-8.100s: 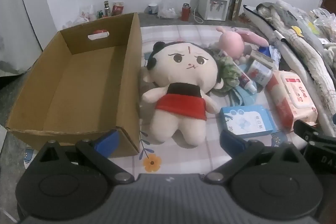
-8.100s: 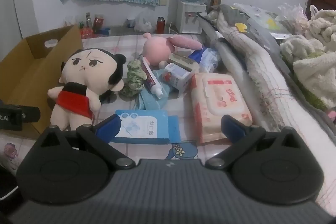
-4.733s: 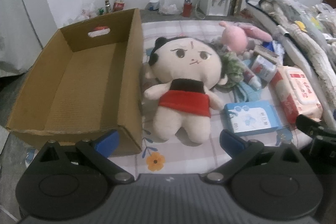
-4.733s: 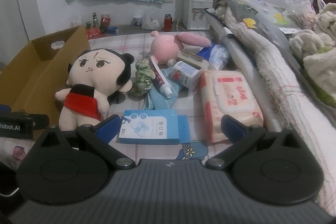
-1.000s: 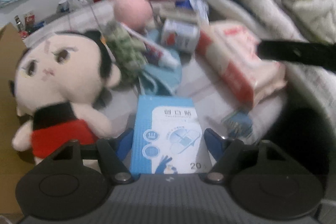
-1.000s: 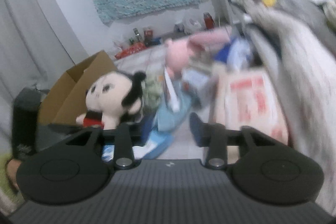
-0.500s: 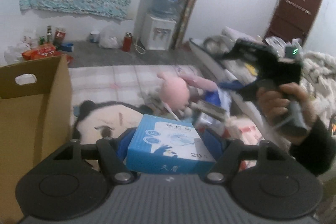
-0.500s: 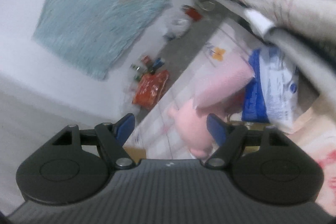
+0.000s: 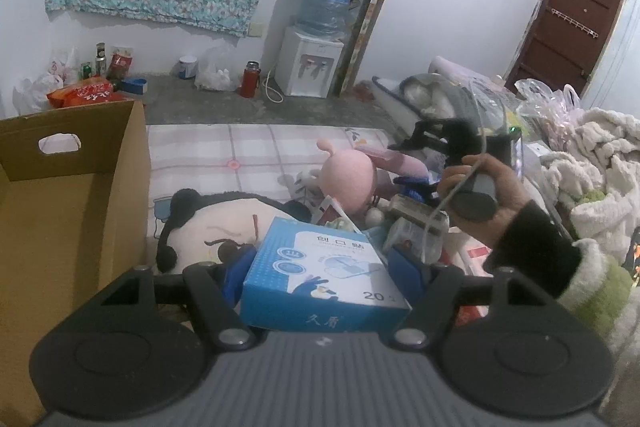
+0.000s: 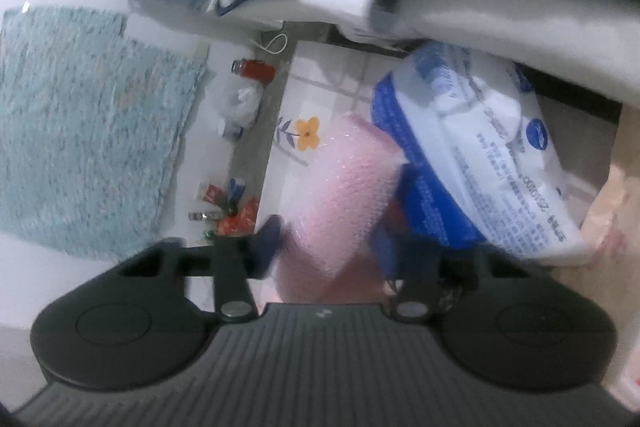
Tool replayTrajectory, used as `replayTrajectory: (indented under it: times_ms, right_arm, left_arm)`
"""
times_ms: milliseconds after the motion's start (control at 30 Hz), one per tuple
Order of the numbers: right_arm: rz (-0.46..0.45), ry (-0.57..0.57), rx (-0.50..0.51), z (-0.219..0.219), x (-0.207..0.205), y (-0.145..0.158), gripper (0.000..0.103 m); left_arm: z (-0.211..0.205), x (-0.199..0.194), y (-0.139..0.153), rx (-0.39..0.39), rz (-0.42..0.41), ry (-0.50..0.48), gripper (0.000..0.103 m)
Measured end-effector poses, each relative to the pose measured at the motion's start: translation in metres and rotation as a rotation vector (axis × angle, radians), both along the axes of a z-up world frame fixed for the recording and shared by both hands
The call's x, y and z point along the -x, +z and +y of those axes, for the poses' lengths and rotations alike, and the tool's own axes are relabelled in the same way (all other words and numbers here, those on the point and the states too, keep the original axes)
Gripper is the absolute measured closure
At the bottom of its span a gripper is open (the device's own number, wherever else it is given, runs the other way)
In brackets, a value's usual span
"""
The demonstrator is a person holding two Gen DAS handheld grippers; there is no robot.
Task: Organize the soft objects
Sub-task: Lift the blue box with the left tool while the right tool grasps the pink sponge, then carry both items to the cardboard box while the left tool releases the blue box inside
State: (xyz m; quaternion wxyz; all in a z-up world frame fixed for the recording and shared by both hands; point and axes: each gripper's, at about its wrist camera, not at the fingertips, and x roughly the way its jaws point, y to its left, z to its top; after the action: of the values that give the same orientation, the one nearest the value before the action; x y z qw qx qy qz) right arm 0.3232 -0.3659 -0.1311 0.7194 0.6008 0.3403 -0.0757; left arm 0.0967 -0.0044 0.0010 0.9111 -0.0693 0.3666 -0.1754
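Your left gripper point(image 9: 320, 269) is level and lifted, blue pads pressed against both sides of the blue box point(image 9: 320, 277), which rides above the big-headed doll point(image 9: 224, 227). The cardboard box point(image 9: 68, 211) sits open to the left. Your right hand point(image 9: 480, 195) is raised over the clutter, wrist rolled so the right wrist view is tilted sideways. The right gripper point(image 10: 328, 247) has its fingers around the pink plush rabbit's point(image 9: 350, 179) ear point(image 10: 336, 203); blur hides the contact, so cannot tell whether they are clamped. A white-and-blue pack point(image 10: 480, 147) lies just beside the ear.
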Motion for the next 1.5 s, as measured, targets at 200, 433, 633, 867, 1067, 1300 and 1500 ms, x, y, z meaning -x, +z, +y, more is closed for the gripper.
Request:
replayTrajectory:
  times_ms: [200, 433, 633, 867, 1067, 1300, 1500]
  right_arm:
    - [-0.134, -0.002, -0.021, 0.004, 0.026, 0.006, 0.070]
    - [-0.449, 0.213, 0.070, 0.024, 0.129, 0.071, 0.070]
    - [-0.585, 0.369, 0.100, 0.042, 0.210, 0.110, 0.070]
    - [-0.625, 0.590, 0.130, 0.115, 0.230, 0.149, 0.070]
    - [-0.640, 0.771, 0.157, 0.191, 0.231, 0.181, 0.070]
    - [-0.631, 0.938, 0.224, 0.265, 0.206, 0.215, 0.070]
    - [-0.564, 1.090, 0.337, 0.332, 0.169, 0.235, 0.070]
  left_arm:
    - [0.004, 0.006, 0.001, -0.006, -0.005, 0.012, 0.030]
    - [0.021, 0.027, 0.021, 0.003, -0.060, 0.049, 0.030]
    - [0.036, 0.062, 0.047, -0.001, -0.128, 0.081, 0.030]
    - [0.067, 0.099, 0.080, -0.038, -0.171, 0.174, 0.030]
    - [0.111, 0.110, 0.095, -0.092, -0.151, 0.300, 0.030]
    - [0.163, 0.096, 0.106, -0.153, -0.143, 0.413, 0.030]
    - [0.212, 0.050, 0.097, -0.176, -0.083, 0.470, 0.030]
